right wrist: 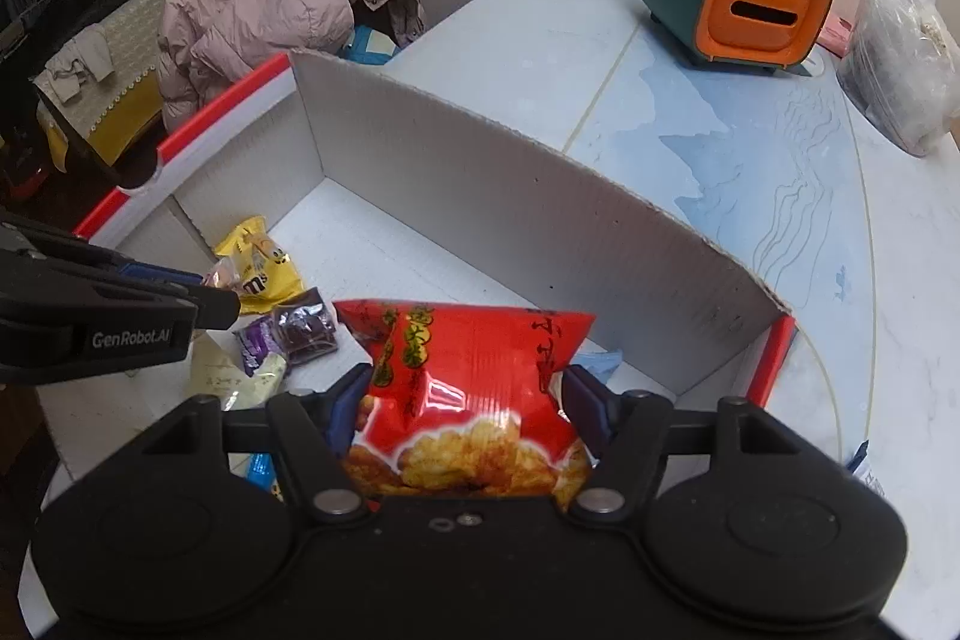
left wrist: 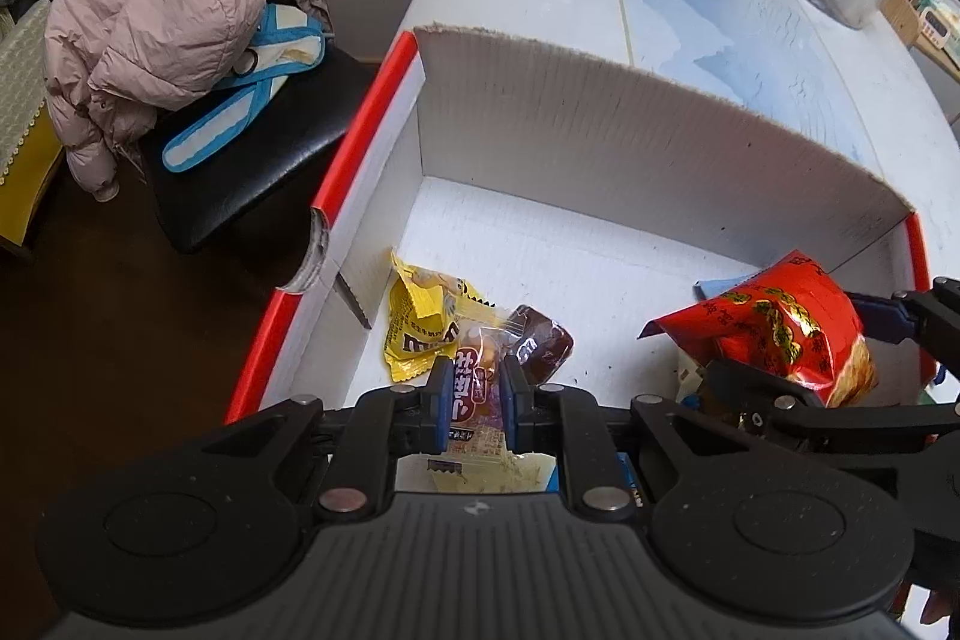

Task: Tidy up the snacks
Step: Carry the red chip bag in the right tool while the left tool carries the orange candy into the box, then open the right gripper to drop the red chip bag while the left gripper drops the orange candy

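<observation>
Left gripper (left wrist: 476,388) is clamped on a small clear snack packet (left wrist: 478,391) above the cardboard box (left wrist: 600,124). Right gripper (right wrist: 465,400) grips a red chip bag (right wrist: 474,388) over the same box.

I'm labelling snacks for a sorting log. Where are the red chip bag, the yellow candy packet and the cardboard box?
red chip bag (right wrist: 474,400): right wrist view, middle of its front.
yellow candy packet (left wrist: 420,334): left wrist view, printed face.
cardboard box (left wrist: 600,130): left wrist view, far inner wall.
</observation>
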`<control>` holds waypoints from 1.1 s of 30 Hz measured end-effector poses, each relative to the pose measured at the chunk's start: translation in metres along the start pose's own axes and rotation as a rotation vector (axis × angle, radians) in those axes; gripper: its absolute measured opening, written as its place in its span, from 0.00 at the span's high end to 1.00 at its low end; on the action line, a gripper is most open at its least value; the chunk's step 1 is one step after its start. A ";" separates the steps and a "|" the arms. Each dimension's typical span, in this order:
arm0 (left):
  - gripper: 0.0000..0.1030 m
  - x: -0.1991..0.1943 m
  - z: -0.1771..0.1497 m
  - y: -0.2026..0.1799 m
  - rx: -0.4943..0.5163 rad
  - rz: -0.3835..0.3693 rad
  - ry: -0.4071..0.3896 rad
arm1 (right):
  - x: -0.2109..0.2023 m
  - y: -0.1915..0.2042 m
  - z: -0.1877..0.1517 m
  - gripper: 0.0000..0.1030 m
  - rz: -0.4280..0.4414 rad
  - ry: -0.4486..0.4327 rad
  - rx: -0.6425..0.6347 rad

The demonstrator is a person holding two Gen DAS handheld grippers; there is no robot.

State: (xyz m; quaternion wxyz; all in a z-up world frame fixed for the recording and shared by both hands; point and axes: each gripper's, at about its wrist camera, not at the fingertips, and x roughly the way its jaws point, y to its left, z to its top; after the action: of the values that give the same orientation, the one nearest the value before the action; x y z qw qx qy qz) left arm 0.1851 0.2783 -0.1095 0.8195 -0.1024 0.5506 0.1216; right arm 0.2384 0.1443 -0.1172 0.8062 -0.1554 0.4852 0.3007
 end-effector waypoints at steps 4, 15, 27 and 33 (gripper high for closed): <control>0.85 0.005 0.001 -0.001 -0.003 0.002 0.017 | 0.001 -0.001 0.001 0.34 -0.001 -0.001 0.006; 0.80 -0.003 -0.006 -0.001 0.000 -0.003 -0.006 | -0.012 -0.003 -0.001 0.24 0.029 -0.033 0.010; 0.61 -0.044 -0.019 -0.002 0.013 -0.065 -0.091 | -0.050 -0.004 -0.012 0.20 0.061 -0.094 0.002; 0.53 -0.070 -0.029 -0.009 0.025 -0.101 -0.150 | -0.077 -0.006 -0.020 0.20 0.092 -0.138 0.016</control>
State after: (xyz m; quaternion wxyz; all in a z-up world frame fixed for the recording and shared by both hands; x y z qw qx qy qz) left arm 0.1372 0.2549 -0.0554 0.8648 -0.1104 0.4832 0.0805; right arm 0.2019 0.1028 -0.0597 0.8243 -0.1055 0.4374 0.3435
